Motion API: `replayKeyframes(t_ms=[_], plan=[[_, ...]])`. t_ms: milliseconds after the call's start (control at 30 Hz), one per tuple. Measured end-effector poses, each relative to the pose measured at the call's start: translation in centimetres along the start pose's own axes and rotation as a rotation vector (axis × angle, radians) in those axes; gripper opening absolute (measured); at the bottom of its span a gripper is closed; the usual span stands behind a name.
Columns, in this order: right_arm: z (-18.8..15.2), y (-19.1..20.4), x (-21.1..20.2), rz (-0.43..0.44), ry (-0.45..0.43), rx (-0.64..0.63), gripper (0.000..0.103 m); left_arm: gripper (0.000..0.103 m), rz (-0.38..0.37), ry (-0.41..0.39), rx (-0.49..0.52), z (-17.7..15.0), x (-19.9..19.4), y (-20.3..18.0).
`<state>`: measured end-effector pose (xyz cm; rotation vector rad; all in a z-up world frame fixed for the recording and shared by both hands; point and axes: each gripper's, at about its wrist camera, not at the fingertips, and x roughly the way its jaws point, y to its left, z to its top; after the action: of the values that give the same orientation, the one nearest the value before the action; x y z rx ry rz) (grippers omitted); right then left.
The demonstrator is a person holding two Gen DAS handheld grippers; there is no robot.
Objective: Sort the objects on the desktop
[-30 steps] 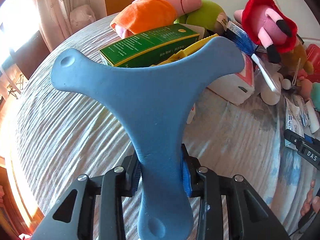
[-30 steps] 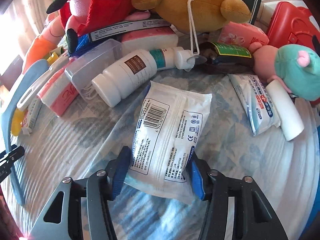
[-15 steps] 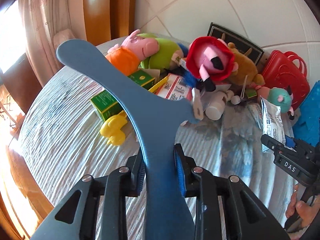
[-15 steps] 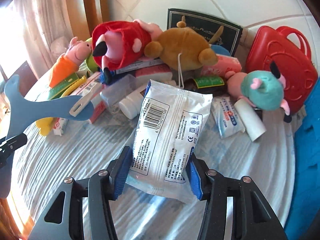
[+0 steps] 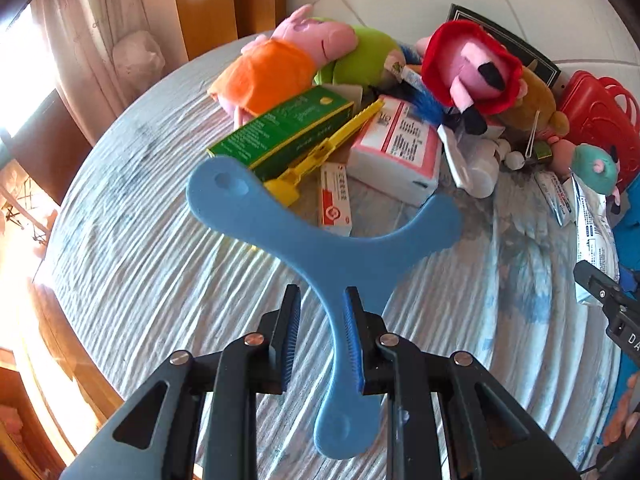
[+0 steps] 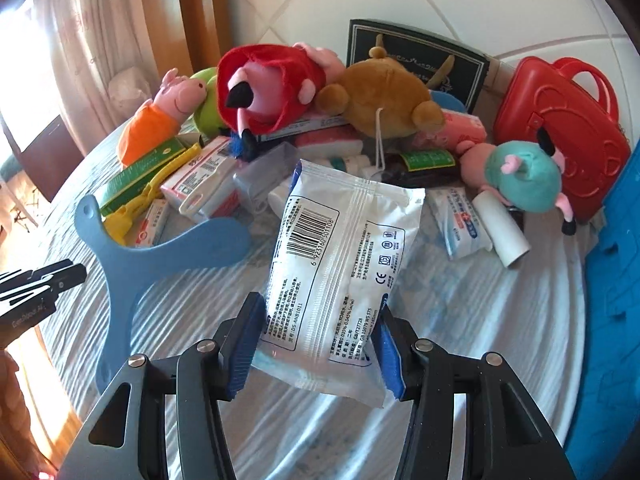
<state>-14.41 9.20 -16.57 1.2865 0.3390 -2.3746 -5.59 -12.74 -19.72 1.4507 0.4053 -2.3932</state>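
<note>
My left gripper has its jaws parted. The blue three-armed boomerang lies between them, touching only the right pad, and looks released over the striped tablecloth. It also shows in the right wrist view. My right gripper is shut on a white wet-wipe packet with a barcode and holds it above the table. Behind lies a heap of plush toys, boxes and tubes.
A green box, a yellow clip, a pink-and-white box and a small red-and-white tube box lie past the boomerang. A red toy case and a blue crate stand at the right.
My left gripper's jaws have opened and the boomerang has tipped flat and swung right. Both grippers have drawn back from the pile. The right gripper keeps the packet.
</note>
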Motion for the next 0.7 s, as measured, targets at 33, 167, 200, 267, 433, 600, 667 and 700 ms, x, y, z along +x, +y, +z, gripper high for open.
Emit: replayKeyframes(t_ms=[33, 167, 200, 267, 433, 600, 667, 700], plan=[[-0.2, 0.4, 0.6, 0.006, 0.01, -0.003, 0.052, 0.024, -0.015, 0.009, -0.001, -0.3, 0.4, 0.1], [-0.8, 1.6, 2.9, 0.028, 0.05, -0.013, 0.052, 0.04, -0.024, 0.041, 0.026, -1.2, 2.1, -0.9], [-0.9, 1.8, 3.3, 0.029, 0.057, -0.016, 0.052, 0.041, -0.017, 0.043, 0.037, -1.3, 2.6, -1.3], [-1.1, 2.1, 3.9, 0.035, 0.068, -0.02, 0.052, 0.045, 0.021, 0.053, 0.056, -1.5, 4.0, -2.1], [-1.4, 2.4, 5.4, 0.036, 0.095, -0.024, 0.052, 0.055, 0.112, 0.027, 0.098, -1.4, 6.9, -3.9], [-1.3, 2.6, 6.4, 0.036, 0.113, -0.029, 0.052, 0.056, 0.15, -0.011, 0.123, -0.8, 7.3, -4.9], [-1.3, 2.7, 6.6, 0.04, 0.114, -0.033, 0.052, 0.053, 0.1, -0.003, 0.093, -0.8, 7.2, -4.4], [-1.2, 2.8, 6.5, 0.042, 0.111, -0.036, 0.052, 0.053, 0.08, -0.003, 0.08, -0.8, 7.0, -4.2]])
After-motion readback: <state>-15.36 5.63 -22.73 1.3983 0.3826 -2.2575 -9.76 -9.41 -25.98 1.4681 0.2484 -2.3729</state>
